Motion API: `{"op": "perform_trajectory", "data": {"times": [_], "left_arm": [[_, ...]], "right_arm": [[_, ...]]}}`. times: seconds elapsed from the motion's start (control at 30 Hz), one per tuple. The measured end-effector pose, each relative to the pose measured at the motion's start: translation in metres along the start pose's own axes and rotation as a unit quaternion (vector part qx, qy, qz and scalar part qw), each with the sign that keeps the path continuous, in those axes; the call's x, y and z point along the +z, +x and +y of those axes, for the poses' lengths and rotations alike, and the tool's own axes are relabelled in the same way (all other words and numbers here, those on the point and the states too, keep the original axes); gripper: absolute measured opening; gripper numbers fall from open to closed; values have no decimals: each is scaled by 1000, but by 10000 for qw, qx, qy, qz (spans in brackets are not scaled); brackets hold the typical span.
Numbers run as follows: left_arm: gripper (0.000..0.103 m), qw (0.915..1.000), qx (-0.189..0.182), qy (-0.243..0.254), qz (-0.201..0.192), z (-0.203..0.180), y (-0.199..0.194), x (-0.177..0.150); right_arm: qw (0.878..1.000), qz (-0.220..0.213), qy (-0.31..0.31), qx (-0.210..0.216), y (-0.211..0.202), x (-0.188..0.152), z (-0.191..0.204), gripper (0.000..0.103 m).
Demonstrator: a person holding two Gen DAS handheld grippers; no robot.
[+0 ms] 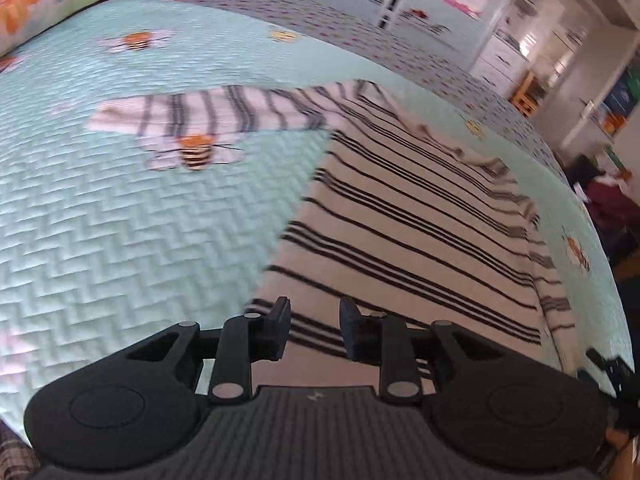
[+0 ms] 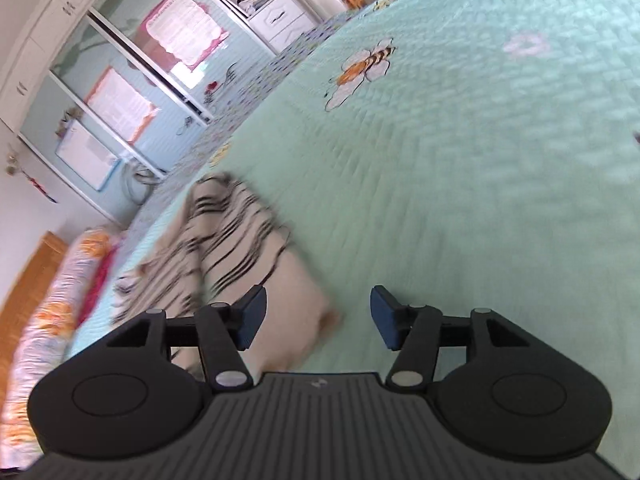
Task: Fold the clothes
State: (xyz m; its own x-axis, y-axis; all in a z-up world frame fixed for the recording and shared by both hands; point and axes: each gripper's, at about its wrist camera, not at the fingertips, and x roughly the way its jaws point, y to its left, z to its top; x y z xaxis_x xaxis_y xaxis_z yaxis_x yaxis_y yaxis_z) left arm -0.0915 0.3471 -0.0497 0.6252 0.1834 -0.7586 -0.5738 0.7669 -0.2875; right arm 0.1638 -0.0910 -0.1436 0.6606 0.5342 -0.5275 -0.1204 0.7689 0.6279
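Lying flat ahead of left gripper (image 1: 315,328), striped shirt (image 1: 408,232), apparently unheld

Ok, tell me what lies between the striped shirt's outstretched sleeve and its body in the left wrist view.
Only bare mint quilt with a printed bee lies between the sleeve and the striped shirt body, seen in the left wrist view.

— What lies under the left gripper (image 1: 315,330)?
— A white shirt with black stripes (image 1: 412,232), spread flat on the mint quilted bedspread (image 1: 132,232) (one sleeve reaching left, across a printed bee (image 1: 196,152)).
— Gripping it?
— No, jaws parted, nothing between them.
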Motion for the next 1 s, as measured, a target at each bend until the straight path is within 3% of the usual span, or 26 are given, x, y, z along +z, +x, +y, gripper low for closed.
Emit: {"op": "perform_trajectory", "data": {"times": [0.13, 0.17, 0.2, 0.23, 0.37, 0.5, 0.53, 0.7, 0.73, 0.83, 0.87, 0.93, 1.0], "left_arm": [[40, 9962, -28, 851, 170, -69, 59, -7], [40, 9951, 77, 957, 238, -79, 76, -10], [40, 9939, 191, 1040, 312, -88, 93, -13], [40, 9925, 305, 1122, 387, -97, 111, -15], [50, 9893, 605, 1322, 97, -109, 123, -26], [51, 9914, 354, 1247, 167, -96, 117, -23], [51, 9925, 304, 1172, 188, -95, 119, -22], [53, 9912, 370, 1242, 276, -101, 122, -20], [54, 9904, 370, 1302, 292, -102, 123, -20], [55, 9896, 301, 1360, 366, -100, 123, -18], [56, 9896, 269, 1360, 395, -99, 123, -17], [58, 9893, 195, 1375, 451, -98, 124, -16], [60, 9889, 120, 1395, 492, -97, 123, -15]], "right_arm": [[9985, 158, -375, 364, 34, 4, 4, 57], [9975, 283, -495, 408, 41, 7, 7, 43], [9962, 409, -615, 451, 48, 10, 10, 15], [9949, 555, -734, 418, 55, 11, 13, 7], [9904, 353, -1331, 95, 24, 26, 14, 5], [9788, -354, -1750, -999, -31, 60, -16, 5], [9756, -344, -1801, -1209, -33, 70, -27, 5], [9798, 159, -1379, -1442, -11, 94, -78, 5], [9819, 84, -1235, -1436, -10, 95, -77, 5], [9827, -279, -834, -1632, -16, 97, -74, 20], [9788, -525, -592, -1887, -22, 94, -72, 32], [9678, -1108, -2, -2261, -37, 89, -68, 39], [9541, -1772, 643, -2325, -55, 80, -62, 47]]}}
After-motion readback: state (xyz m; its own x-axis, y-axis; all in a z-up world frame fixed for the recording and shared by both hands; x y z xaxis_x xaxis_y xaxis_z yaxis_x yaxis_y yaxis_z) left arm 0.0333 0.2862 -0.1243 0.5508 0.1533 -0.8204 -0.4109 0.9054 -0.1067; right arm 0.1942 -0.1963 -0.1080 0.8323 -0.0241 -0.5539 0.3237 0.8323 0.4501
